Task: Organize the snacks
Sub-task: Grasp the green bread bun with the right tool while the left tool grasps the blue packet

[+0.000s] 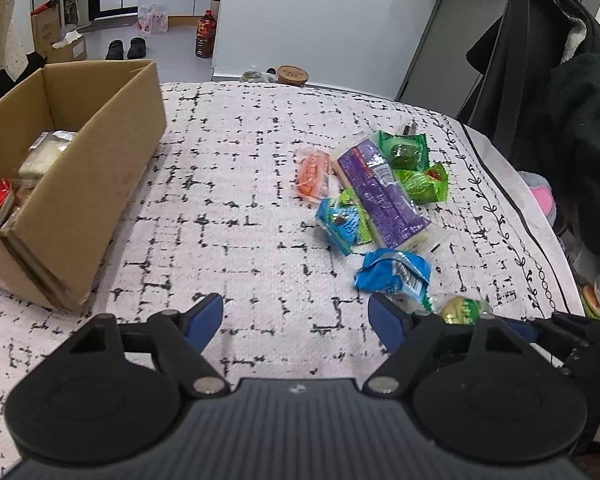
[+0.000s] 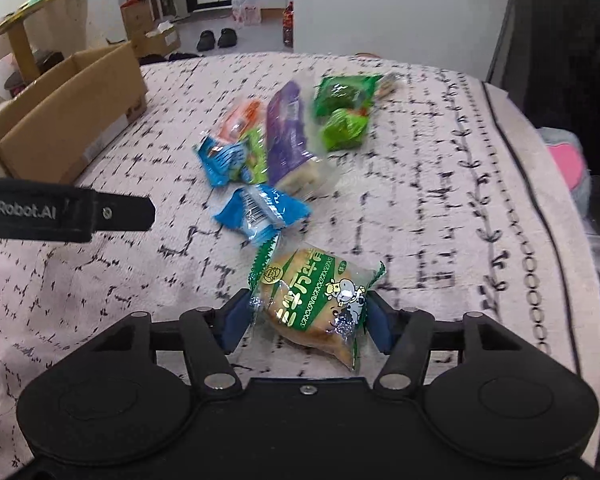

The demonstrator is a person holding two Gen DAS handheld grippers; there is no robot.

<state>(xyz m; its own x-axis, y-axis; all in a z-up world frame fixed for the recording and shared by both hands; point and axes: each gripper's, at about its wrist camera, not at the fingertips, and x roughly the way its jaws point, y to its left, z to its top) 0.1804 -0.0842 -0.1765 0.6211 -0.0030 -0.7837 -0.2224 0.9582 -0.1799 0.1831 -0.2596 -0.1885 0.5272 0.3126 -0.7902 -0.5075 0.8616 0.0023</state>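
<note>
Over the patterned cloth (image 1: pixel 260 208), our left gripper (image 1: pixel 296 316) keeps its fingers (image 1: pixel 208 314) wide apart, gripping nothing. Our right gripper (image 2: pixel 306 316) has its fingers (image 2: pixel 236 316) pressed against both sides of the green-wrapped bread packet (image 2: pixel 316 300).

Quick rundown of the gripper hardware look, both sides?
Both match: the left gripper and right gripper have blue pads on black linkage arms with silver pivot pins, two round black housings and a ribbed dark centre plate. In the right wrist view the left unit's black side bar carries white "Robot.AI" lettering, partly cut off, and a screw. No cables or sleeves visible.
</note>
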